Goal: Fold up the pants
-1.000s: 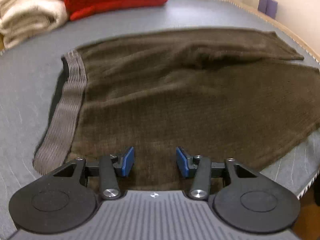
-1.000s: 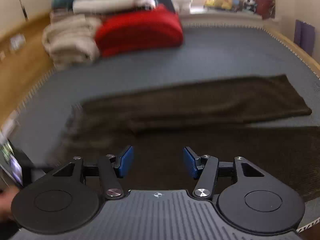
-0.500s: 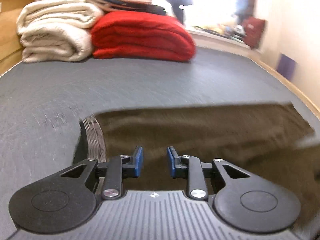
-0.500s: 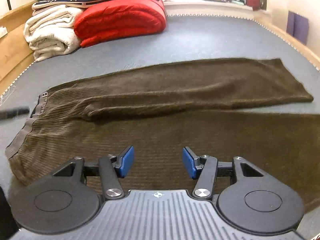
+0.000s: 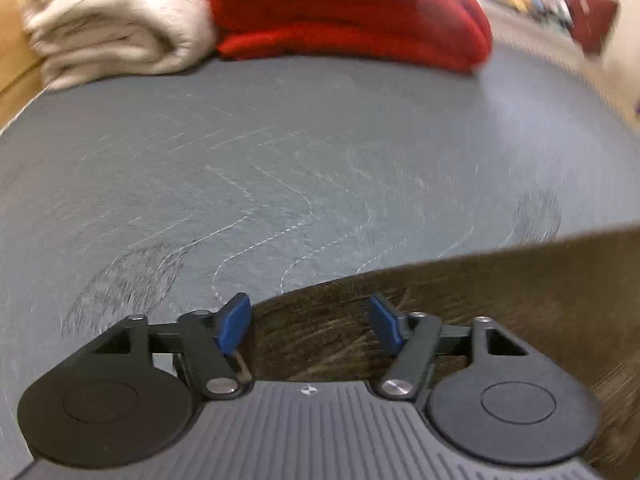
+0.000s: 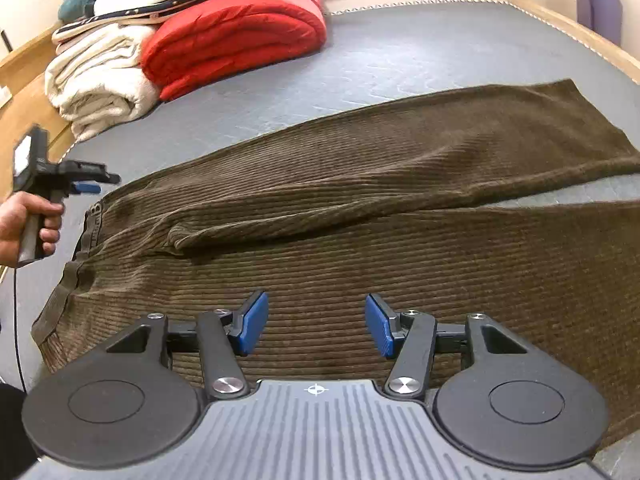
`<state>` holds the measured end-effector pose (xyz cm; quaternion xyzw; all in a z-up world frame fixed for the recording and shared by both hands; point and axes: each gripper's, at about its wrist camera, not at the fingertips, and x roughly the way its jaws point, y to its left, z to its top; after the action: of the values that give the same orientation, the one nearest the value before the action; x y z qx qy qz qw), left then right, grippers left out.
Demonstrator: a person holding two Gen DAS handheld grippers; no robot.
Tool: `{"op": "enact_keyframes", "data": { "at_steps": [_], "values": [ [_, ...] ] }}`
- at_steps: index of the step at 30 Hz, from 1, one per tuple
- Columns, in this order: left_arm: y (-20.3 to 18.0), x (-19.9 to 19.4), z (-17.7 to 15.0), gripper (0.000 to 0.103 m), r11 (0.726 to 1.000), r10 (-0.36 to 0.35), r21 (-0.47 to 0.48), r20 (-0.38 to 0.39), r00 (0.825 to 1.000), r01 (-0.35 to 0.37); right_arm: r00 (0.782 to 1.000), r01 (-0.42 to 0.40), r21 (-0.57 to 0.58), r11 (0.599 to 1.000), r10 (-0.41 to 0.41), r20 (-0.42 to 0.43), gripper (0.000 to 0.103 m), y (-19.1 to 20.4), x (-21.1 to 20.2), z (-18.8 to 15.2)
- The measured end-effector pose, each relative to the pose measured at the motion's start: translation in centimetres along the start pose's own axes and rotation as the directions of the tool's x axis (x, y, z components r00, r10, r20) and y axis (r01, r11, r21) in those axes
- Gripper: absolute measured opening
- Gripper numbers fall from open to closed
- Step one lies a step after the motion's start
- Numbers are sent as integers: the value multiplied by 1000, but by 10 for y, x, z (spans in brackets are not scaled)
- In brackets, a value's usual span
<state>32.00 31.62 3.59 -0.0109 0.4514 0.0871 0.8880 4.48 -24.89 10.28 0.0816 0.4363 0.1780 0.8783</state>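
Dark brown corduroy pants (image 6: 400, 216) lie spread flat on a grey mattress (image 6: 440, 52), waistband to the left and both legs running right. My right gripper (image 6: 316, 324) hovers open over the near leg with nothing between its blue pads. In the left wrist view my left gripper (image 5: 308, 322) hangs over the far edge of the pants (image 5: 500, 292) near the waist; its jaws are opening and no cloth is pinched between them. The right wrist view also shows that left gripper (image 6: 86, 184), held by a hand (image 6: 24, 220) beside the waistband.
A folded red blanket (image 6: 236, 40) and a rolled cream blanket (image 6: 96, 84) sit at the far left of the mattress, with more folded laundry stacked on top. A wooden bed frame (image 6: 580, 36) runs along the right side. A cable hangs below the hand.
My left gripper swept across the pants to their far edge by the waist, narrowed, then opened wide. My right gripper dropped lower over the near leg and kept the same opening.
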Motion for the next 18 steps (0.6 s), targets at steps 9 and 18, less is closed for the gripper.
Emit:
{"op": "enact_keyframes", "data": {
  "at_steps": [9, 18],
  "values": [
    [-14, 34, 5, 52, 983, 22, 182, -93, 995, -4, 999, 10, 38, 999, -8, -41, 56, -11, 11, 4],
    [-36, -34, -9, 5, 930, 14, 367, 4, 1000, -15, 971, 164, -7, 986, -163, -176, 56, -13, 44, -2]
  ]
}}
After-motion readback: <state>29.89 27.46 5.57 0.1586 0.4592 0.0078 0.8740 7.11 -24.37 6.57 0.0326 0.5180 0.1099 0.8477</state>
